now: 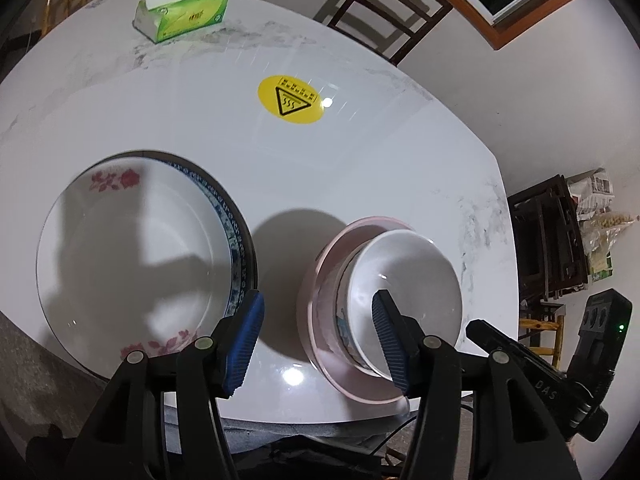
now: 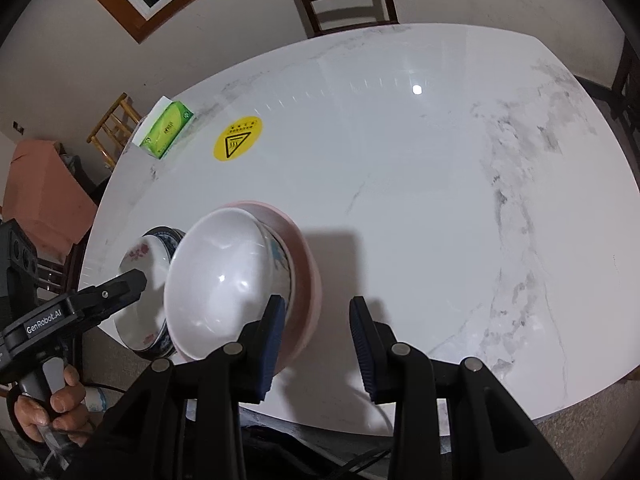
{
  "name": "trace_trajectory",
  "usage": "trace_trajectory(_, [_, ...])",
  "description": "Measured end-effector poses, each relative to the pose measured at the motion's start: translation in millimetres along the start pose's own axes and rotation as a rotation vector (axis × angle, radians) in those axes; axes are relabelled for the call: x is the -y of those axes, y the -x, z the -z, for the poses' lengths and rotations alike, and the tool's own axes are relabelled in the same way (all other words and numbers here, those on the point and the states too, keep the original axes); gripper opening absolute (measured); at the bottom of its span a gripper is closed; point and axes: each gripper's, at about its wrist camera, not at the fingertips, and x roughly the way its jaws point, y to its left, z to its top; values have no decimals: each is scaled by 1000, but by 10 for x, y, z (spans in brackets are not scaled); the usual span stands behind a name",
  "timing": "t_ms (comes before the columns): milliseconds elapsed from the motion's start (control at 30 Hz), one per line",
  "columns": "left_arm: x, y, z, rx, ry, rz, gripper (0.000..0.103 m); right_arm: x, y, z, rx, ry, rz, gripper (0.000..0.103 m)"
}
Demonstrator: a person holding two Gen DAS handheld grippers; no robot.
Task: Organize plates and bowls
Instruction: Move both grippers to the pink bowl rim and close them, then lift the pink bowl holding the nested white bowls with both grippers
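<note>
White marble table (image 1: 360, 152) fills the left wrist view. At lower left a floral plate (image 1: 132, 256) rests on a blue-rimmed plate (image 1: 236, 236). At lower centre-right a white bowl (image 1: 404, 280) sits in a patterned bowl, itself nested in a pink bowl (image 1: 316, 304). The left gripper (image 1: 316, 344) has its jaws apart, nothing pressed between them; the right pad overlaps the white bowl's inside. A green tissue pack (image 1: 184, 16) lies upper left, a yellow sticker (image 1: 290, 100) at upper centre.

In the right wrist view, the bowl stack (image 2: 224, 280) is at lower left, the plates (image 2: 144, 264) beyond. The right gripper (image 2: 318, 344) has its jaws apart, gripping nothing, its left pad just beside the pink rim. A hand (image 2: 52, 408) holds the left gripper at lower left.
</note>
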Motion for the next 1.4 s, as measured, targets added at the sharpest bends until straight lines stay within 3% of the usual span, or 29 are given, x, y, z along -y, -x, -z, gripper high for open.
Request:
trace_trajectory(500, [-49,-180,32,-43,25,-44,51,-14,-186,28,-37,-3,25,34])
trace_trajectory(700, [-104,-113,27,-28,45,14,49,-15,-225,20,-43,-4,20,34])
trace_trajectory(933, [-159,-124,17,-26,55,-17,49,-25,-272,21,-50,-5,36,34])
trace_trajectory(1400, [-169,-354,52,-89,48,-58,31,-49,-426,22,-82,-4,69,34])
